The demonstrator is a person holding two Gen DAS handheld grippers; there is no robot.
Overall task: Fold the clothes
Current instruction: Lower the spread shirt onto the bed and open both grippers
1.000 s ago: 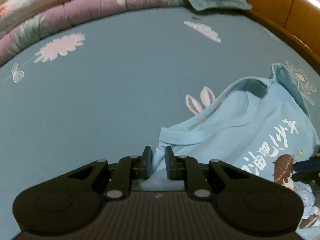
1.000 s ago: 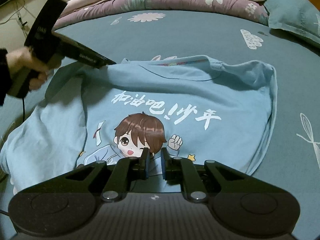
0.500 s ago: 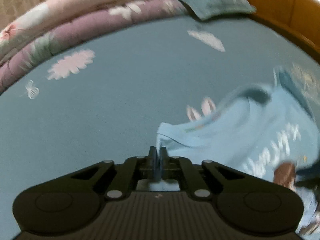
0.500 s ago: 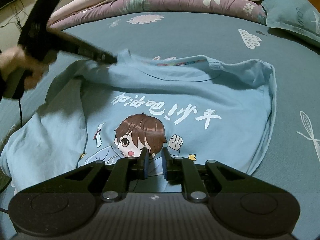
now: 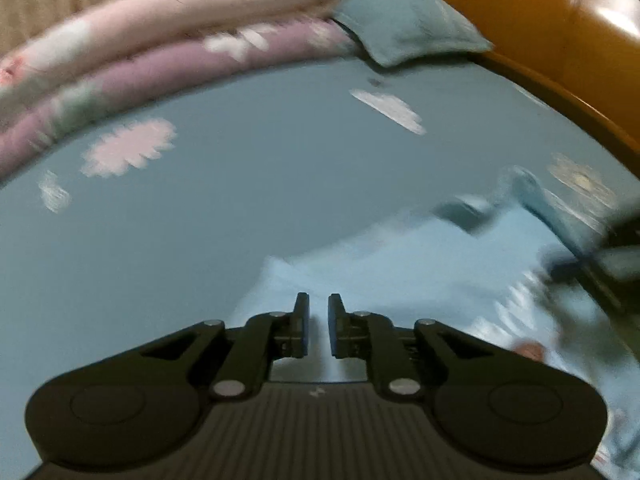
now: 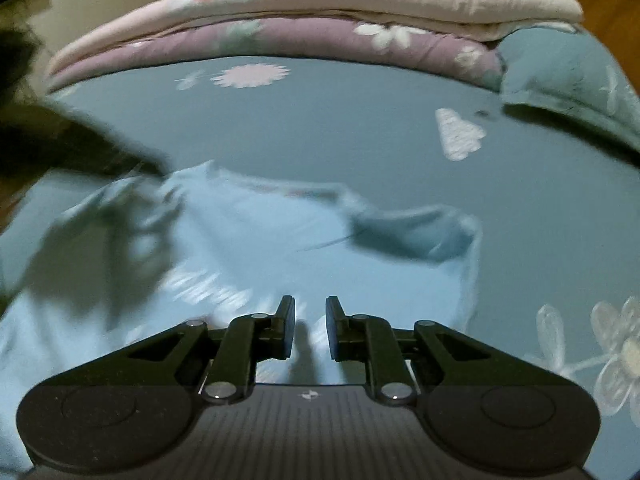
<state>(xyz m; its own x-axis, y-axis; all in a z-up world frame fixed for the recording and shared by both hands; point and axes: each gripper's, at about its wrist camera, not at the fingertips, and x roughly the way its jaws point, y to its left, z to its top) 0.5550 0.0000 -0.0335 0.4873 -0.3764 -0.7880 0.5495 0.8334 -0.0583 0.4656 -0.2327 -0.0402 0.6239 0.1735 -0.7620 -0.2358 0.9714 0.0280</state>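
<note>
Opening a bit, both grippers: left gripper point(image 5: 318, 326) & right gripper point(image 6: 310, 328) are now showing narrow gaps, gripping nothing visible; blue tee point(image 6: 260, 248) is lying rumpled on bedsheet point(image 6: 320, 128), 12 o'clock of right, so re-gripping looks next

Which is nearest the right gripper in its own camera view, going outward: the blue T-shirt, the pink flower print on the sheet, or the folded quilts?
1. Blue T-shirt, right under the right gripper.
2. Pink flower print, farther up the sheet.
3. Folded quilts, stacked along the far edge.
</note>
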